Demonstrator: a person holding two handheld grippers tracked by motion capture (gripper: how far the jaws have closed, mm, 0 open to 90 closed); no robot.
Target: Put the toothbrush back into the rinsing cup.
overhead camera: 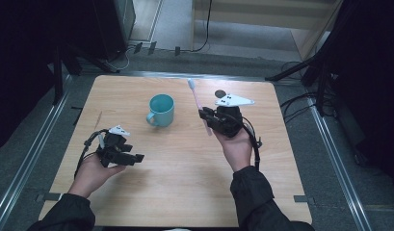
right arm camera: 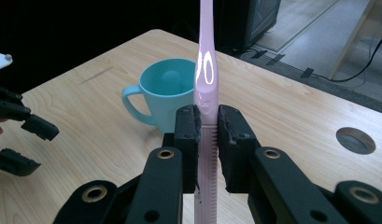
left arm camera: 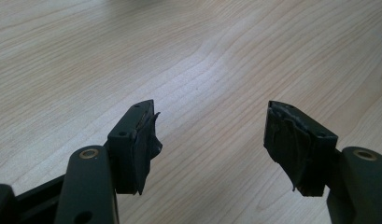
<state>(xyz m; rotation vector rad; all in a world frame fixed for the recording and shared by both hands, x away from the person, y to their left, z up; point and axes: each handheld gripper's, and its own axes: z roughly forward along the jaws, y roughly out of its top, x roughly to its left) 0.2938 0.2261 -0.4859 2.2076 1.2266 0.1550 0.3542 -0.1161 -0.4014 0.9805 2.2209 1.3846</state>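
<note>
Two tools: my right tool (right arm camera: 207, 122) pinches the toothbrush (right arm camera: 206, 70) mid-frame, left tool (left arm camera: 212, 140) spread; next, I judge, into the cup (right arm camera: 167, 93).

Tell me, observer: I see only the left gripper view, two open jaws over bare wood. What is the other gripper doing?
Observer: The right gripper is shut on a pink toothbrush, clamped on its handle.
Operator: Which way does the brush point?
Observer: In the high view its head end points away from the person, toward the table's far edge.
Operator: Anything else on the table?
Observer: A teal mug stands upright on the table, its handle turned toward the person's left.
Operator: Is the brush in the mug?
Observer: No, it is held beside the mug, to its right in the high view.
</note>
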